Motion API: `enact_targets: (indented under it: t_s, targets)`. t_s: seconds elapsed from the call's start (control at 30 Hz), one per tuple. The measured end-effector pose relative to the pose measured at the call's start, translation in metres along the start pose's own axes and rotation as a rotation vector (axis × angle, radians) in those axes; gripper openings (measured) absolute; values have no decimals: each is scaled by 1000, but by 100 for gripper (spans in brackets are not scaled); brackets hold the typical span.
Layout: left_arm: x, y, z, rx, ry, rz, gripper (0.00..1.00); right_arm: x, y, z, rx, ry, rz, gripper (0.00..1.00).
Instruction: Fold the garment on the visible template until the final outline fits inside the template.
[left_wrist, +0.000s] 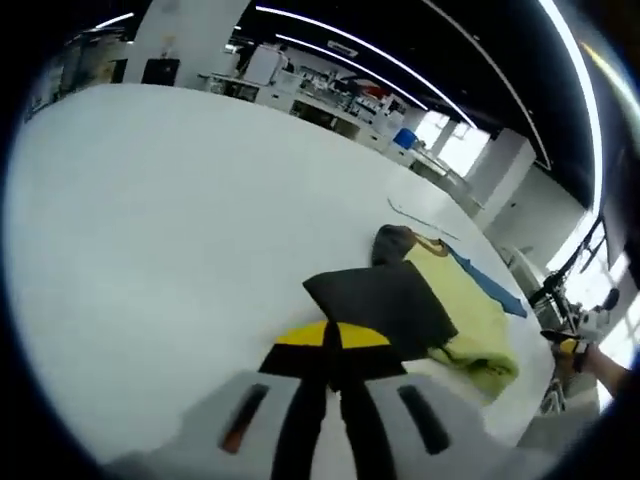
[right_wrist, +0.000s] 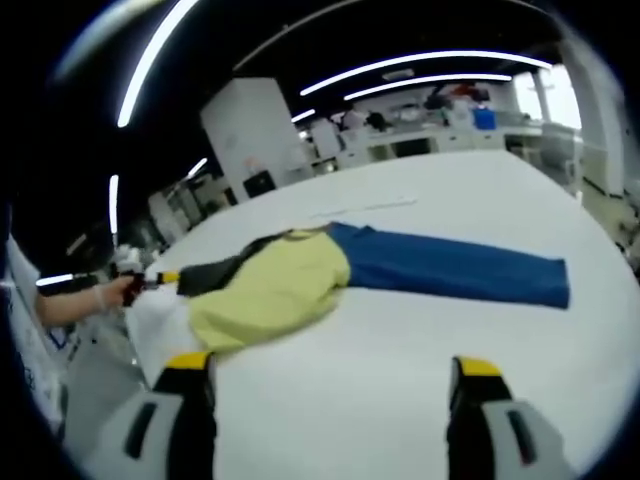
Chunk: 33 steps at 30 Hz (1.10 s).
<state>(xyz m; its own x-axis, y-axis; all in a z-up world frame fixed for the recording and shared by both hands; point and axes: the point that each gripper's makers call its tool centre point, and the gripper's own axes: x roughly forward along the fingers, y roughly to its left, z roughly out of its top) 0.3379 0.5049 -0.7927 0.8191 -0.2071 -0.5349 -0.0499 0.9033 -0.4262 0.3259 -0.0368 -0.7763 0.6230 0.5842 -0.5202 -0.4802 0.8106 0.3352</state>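
A garment lies on the white table (left_wrist: 150, 230), with a yellow body (left_wrist: 470, 330), a blue sleeve (left_wrist: 490, 285) and a dark sleeve (left_wrist: 385, 300). My left gripper (left_wrist: 333, 345) is shut on the dark sleeve's end, which is lifted toward the camera. In the right gripper view the yellow body (right_wrist: 270, 285) lies in the middle, and the blue sleeve (right_wrist: 450, 265) stretches flat to the right. At the left of that view the dark sleeve (right_wrist: 210, 275) is pulled out by the left gripper (right_wrist: 150, 280). My right gripper (right_wrist: 330, 375) stands open in front of the garment, holding nothing.
A thin pale line (right_wrist: 365, 207) runs on the table behind the garment. A person's gloved hand (right_wrist: 90, 295) holds the left gripper at the table's edge. Another hand (left_wrist: 600, 365) is at the far right. Benches and equipment (left_wrist: 330, 100) stand beyond the table.
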Motion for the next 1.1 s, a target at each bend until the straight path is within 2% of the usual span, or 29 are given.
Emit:
enact_targets:
  t_s: [0.03, 0.17, 0.3, 0.33, 0.4, 0.6, 0.87, 1.1]
  targets:
    - [-2, 12, 2, 12, 4, 28, 0, 1, 1, 0, -1, 1, 2, 98]
    - [-10, 38, 5, 21, 15, 82, 0, 2, 2, 0, -6, 8, 4, 98]
    - [-14, 48, 4, 40, 25, 121, 0, 2, 3, 3, -11, 9, 4, 98]
    - [-13, 61, 7, 38, 30, 136, 0, 2, 2, 3, -11, 8, 3, 98]
    - [-13, 68, 8, 29, 31, 145, 0, 1, 3, 4, -13, 10, 1, 98]
    - [-13, 103, 22, 17, 27, 215, 0, 2, 1, 3, -13, 14, -7, 98]
    - [-4, 143, 41, 46, 51, 280, 0, -2, -2, 0, -5, 20, -27, 98]
    - [-3, 155, 49, 65, 58, 322, 0, -4, -4, -2, 1, 29, -40, 98]
